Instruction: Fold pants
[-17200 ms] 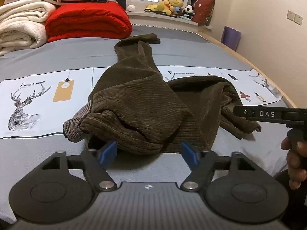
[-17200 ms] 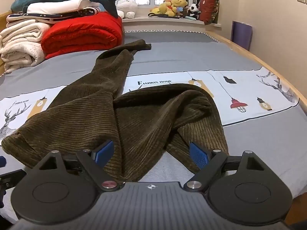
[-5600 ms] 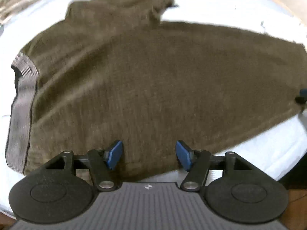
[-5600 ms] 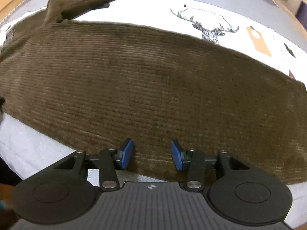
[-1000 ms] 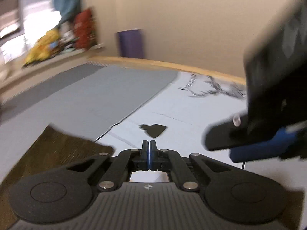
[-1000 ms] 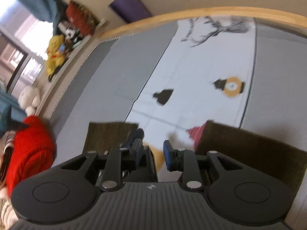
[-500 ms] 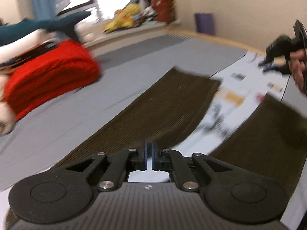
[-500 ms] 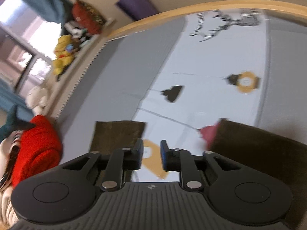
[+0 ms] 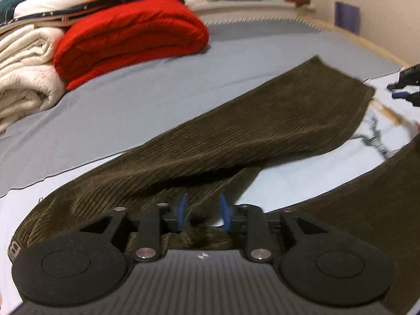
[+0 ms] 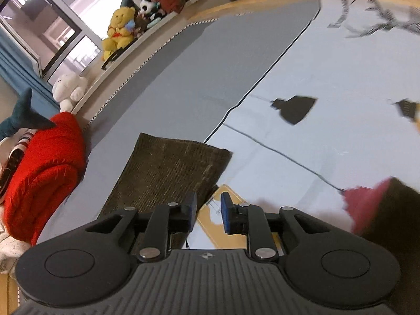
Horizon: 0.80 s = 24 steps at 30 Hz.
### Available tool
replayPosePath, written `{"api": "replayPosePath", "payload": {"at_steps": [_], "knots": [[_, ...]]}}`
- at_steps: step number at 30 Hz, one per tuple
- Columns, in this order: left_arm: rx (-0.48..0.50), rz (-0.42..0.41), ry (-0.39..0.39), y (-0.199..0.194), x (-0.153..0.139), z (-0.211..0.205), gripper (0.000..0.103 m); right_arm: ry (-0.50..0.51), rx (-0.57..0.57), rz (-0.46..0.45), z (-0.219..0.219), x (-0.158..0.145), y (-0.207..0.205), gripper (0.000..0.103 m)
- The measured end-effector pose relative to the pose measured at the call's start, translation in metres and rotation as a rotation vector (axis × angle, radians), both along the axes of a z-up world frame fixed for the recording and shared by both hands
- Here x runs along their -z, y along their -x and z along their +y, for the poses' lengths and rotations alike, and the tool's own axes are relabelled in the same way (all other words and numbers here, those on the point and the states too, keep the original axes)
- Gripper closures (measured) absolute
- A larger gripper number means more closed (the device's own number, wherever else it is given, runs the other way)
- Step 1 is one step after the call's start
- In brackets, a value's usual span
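Left wrist view shows the left gripper (image 9: 202,214) low over the pants (image 9: 236,131), near the place where the two legs meet. Its blue pads (image 9: 181,211) stand apart, and its jaws have just been opening. A small bunch of the brown cloth lies between the pads, but they do not press on it. The pants are dark brown corduroy and lie spread on the bed (image 9: 131,99). One leg runs away from the gripper toward the upper right and ends in a straight hem. The other leg goes off at the lower right edge of the picture. Between the two legs the white printed part of the bedcover shows. The right gripper (image 9: 405,85) is seen small at the right edge, just beyond the hem.

Right wrist view looks down over the right gripper (image 10: 208,215), whose pads are also apart with nothing between them; its jaws have just been opening too. Below the gap lies the white bedcover with an orange print. The hem of one leg (image 10: 168,168) lies flat just beside the left pad, partly under it. The second leg (image 10: 393,210) is at the right edge, blurred. A folded red blanket (image 10: 44,173) lies at the left on the grey cover, and soft toys (image 10: 118,31) sit on the window ledge.
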State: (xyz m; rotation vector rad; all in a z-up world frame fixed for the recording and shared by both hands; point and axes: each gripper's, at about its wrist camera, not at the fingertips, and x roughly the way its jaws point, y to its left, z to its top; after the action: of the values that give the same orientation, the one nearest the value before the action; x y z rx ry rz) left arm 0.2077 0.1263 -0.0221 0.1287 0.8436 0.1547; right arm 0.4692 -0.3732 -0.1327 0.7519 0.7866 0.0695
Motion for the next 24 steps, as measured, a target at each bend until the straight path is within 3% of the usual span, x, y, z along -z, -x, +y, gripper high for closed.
{"api": "replayPosePath", "payload": {"at_steps": [3, 8, 10, 14, 15, 17, 18, 21, 24], "knots": [[-0.005, 0.051, 0.060, -0.028, 0.019, -0.002, 0.055, -0.045, -0.043, 0.007, 0.008, 0.016, -0.023, 0.070], [0.002, 0.083, 0.045, -0.041, 0.035, -0.003, 0.051, 0.007, -0.003, 0.053, 0.018, 0.038, -0.049, 0.069], [0.005, 0.083, 0.028, -0.047, 0.042, -0.005, 0.043, 0.014, 0.005, 0.030, 0.019, 0.042, -0.055, 0.069], [0.005, 0.111, -0.001, -0.058, 0.059, -0.007, 0.043, 0.040, 0.023, 0.008, 0.022, 0.043, -0.067, 0.069], [0.010, 0.122, -0.012, -0.059, 0.062, -0.008, 0.046, 0.036, 0.029, 0.005, 0.021, 0.044, -0.069, 0.069], [0.028, 0.144, -0.039, -0.060, 0.069, -0.008, 0.068, 0.038, 0.032, -0.007, 0.021, 0.045, -0.072, 0.074], [0.036, 0.150, -0.049, -0.059, 0.071, -0.007, 0.092, 0.053, 0.041, -0.008, 0.021, 0.044, -0.074, 0.093], [0.040, 0.129, -0.046, -0.057, 0.066, -0.001, 0.095, 0.041, 0.056, -0.038, 0.015, 0.040, -0.073, 0.094], [0.060, 0.091, -0.021, -0.053, 0.052, 0.007, 0.096, 0.068, 0.131, -0.104, 0.001, 0.011, -0.060, 0.095]]}}
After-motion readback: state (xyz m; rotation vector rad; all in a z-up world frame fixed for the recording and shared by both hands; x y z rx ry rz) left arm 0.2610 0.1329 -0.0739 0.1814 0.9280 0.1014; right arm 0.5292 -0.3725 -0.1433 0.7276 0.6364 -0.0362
